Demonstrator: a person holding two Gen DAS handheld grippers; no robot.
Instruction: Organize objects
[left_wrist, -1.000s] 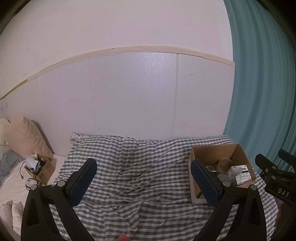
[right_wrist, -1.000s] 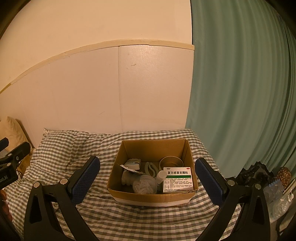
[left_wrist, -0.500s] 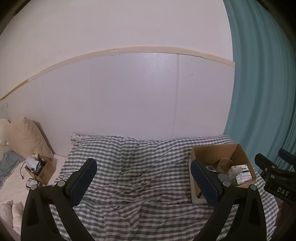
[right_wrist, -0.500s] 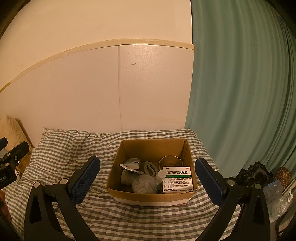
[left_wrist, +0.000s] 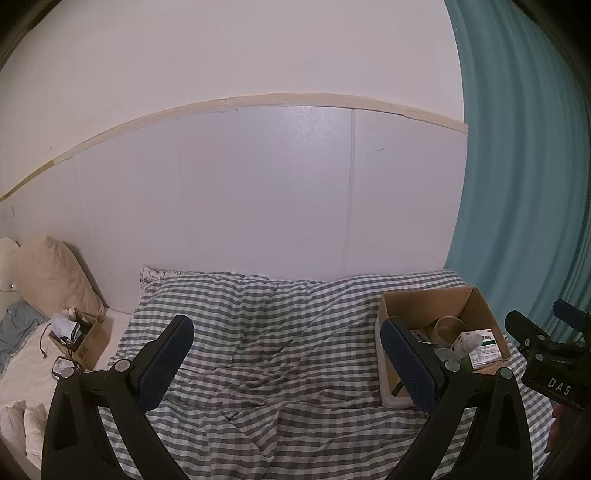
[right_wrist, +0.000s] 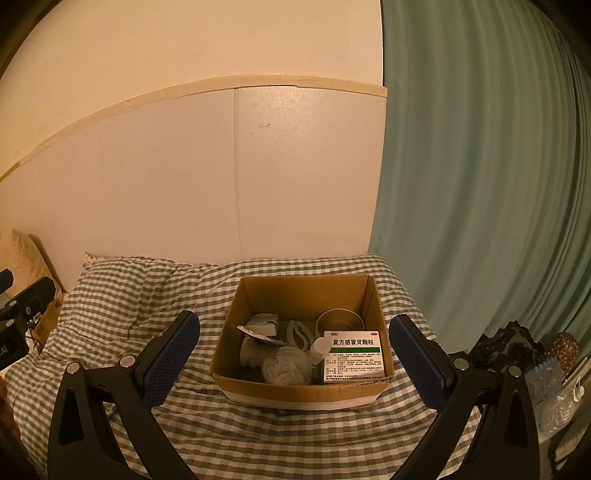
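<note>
Jaws wide and empty on both the left gripper (left_wrist: 286, 363) and right gripper (right_wrist: 293, 354) above a checked bed (right_wrist: 122, 295) — medicine box (right_wrist: 352, 356), tape roll (right_wrist: 340, 321) and bottle (right_wrist: 317, 347) sit in the cardboard box (right_wrist: 301, 389) — any reach must clear its walls

Left tool (left_wrist: 288, 354) hangs level with jaws spread wide and empty; right tool (right_wrist: 295, 350) likewise gapes, gripping nothing.

The left gripper (left_wrist: 286, 363) had black, angular arms with triangular cut-outs, silver round screws at the joints, and dark blue textured pads (left_wrist: 168, 363) on its fingers. The right gripper (right_wrist: 293, 360) matched it: black frame, silver screws, blue dimpled pads (right_wrist: 417, 365). At the right edge of the left wrist view, its black body carried white lettering "DAS".
</note>
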